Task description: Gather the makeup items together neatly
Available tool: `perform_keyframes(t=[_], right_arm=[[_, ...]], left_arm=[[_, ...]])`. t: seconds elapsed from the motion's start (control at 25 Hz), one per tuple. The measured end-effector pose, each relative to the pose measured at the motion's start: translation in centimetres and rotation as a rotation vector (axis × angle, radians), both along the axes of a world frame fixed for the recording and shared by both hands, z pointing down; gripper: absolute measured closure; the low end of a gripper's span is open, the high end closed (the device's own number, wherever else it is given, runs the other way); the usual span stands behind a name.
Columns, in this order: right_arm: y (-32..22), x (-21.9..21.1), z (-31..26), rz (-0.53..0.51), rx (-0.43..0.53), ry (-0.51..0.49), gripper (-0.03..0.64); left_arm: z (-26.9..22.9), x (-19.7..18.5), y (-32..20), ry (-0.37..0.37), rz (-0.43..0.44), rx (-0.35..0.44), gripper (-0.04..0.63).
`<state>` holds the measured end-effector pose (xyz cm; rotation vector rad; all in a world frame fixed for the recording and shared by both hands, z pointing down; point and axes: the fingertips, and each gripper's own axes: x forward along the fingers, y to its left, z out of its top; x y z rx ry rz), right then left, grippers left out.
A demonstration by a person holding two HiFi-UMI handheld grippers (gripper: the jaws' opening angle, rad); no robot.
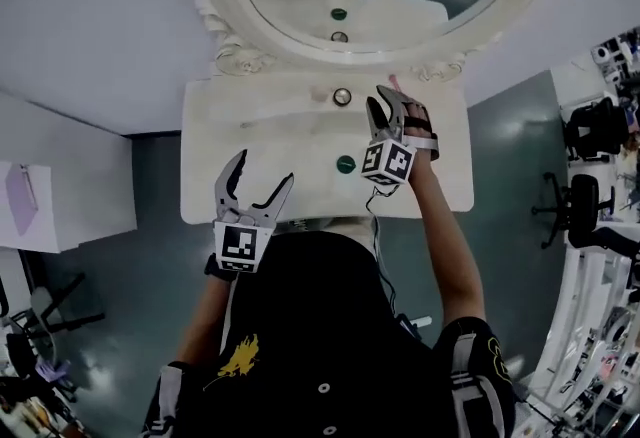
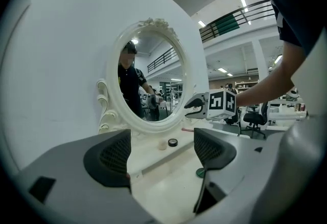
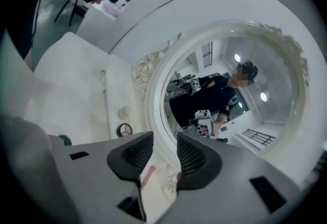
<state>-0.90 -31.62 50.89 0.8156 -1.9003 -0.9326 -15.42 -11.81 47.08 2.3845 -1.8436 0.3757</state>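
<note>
over the vanity top [image 1: 270, 131], left gripper [image 1: 265, 171] hangs with jaws wide apart, nothing between them. ahead of its tips: cream round item [image 2: 162, 144] and black round pot [image 2: 173, 142] side by side, near the oval mirror [image 1: 300, 38]. green disc [image 2: 200, 172] sits by its right jaw. right gripper [image 1: 385, 104] points at the mirror base, jaws a narrow gap apart, empty. pink stick [image 3: 148, 174] lies on the top just past its tips; pot and cream item off to its left.
</note>
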Motion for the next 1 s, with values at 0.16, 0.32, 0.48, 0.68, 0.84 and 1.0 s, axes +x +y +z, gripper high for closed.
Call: perform_keyframes(t=[0.16,0.32,0.48,0.68,0.84,1.0], right_arm=[[1.3,3.5,0.2,0.116,-0.090,-0.207,0.465],[2.5,7.0,1.8,0.253,-0.208,-0.403,0.509],[4.2,8.9,4.5,0.332,-0.324,-0.529,0.520],[6.6,8.2,8.7,0.283,-0.474,-0.559,0.515],[8.7,6.7,13.1,0.223,-0.609,-0.494,0.509],[10.1,5.6,17.3,0.194,-0.714,-0.423,0.511]], left_arm=[[0.0,1.6,-1.2,-0.018,0.038,-0.009,0.202],[-0.1,3.6,-2.2,-0.031,0.085,-0.014,0.201],[0.1,5.3,-2.8,-0.037,0.114,-0.038,0.201],[0.7,6.8,-3.5,-0.038,0.136,-0.057,0.201],[1.5,7.3,-3.4,-0.041,0.138,-0.086,0.201],[2.0,7.2,-3.5,-0.037,0.123,-0.105,0.201]])
